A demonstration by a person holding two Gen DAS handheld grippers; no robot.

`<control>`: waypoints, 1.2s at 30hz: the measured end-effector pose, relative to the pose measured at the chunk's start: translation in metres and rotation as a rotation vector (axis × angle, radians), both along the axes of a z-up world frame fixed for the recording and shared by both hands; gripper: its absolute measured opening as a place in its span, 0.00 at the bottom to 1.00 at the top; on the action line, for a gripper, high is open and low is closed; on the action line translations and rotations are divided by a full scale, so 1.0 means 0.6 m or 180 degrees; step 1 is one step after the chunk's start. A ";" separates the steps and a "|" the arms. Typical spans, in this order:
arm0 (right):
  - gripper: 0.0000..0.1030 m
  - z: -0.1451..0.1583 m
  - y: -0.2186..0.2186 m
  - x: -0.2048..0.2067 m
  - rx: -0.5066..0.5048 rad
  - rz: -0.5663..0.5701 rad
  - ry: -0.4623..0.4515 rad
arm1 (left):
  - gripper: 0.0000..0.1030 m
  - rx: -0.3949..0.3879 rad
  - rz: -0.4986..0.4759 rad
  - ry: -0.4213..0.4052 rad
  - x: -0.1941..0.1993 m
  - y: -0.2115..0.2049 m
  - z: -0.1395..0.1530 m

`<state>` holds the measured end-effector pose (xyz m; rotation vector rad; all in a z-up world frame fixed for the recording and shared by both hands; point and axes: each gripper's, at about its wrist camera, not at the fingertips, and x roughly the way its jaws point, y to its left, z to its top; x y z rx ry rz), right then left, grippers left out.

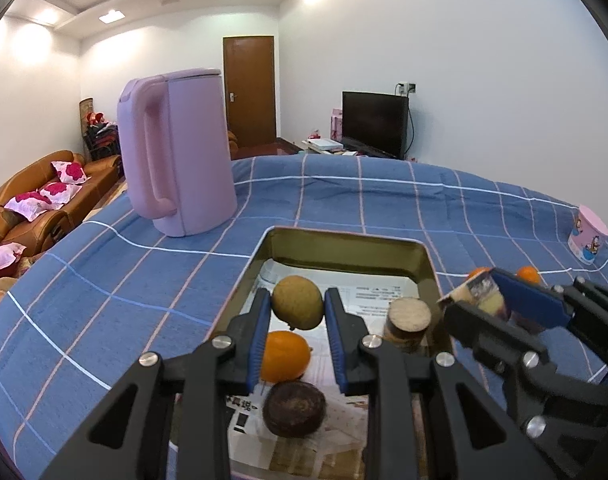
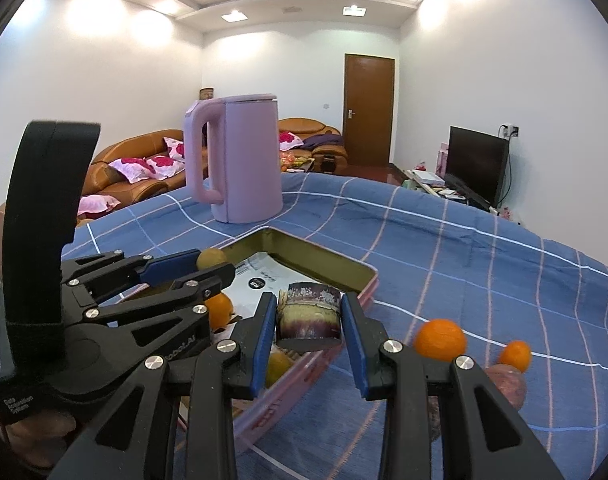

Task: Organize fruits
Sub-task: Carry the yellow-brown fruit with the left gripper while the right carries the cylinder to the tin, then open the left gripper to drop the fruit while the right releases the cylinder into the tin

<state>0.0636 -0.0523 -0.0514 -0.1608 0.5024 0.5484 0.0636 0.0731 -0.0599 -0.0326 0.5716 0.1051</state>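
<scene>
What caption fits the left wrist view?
Left gripper holds a greenish fruit above the tin tray.

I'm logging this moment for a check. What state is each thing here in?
left gripper: shut on the kiwi, over the tin
right gripper: shut on the sugarcane piece, at the tin's rim
tin: open, holds an orange
kettle: upright, lid closed
two oranges: loose on the cloth
cup: upright

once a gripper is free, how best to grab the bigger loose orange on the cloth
Grip the bigger orange across its middle, coming from above with fingers either side. It is round and sits alone on the cloth, with open space toward the tin and the smaller orange, so any side works.
</scene>
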 end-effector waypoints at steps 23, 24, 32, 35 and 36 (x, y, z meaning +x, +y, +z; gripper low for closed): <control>0.35 -0.033 0.030 0.033 -0.0067 0.0139 0.0401 | 0.28 0.0067 0.0157 0.0260 0.042 0.029 -0.020; 0.35 -0.033 0.030 0.035 -0.0064 0.0146 0.0405 | 0.29 0.0066 0.0152 0.0256 0.041 0.029 -0.020; 0.38 -0.032 0.025 0.035 -0.0008 0.0148 0.0414 | 0.42 0.0058 0.0156 0.0234 0.033 0.028 -0.015; 0.48 -0.029 0.018 0.031 0.0002 0.0075 0.0374 | 0.73 0.0060 0.0228 0.0185 0.026 0.031 -0.009; 0.51 -0.026 0.012 0.029 0.0029 0.0052 0.0367 | 0.76 0.0047 0.0238 0.0151 0.023 0.031 -0.005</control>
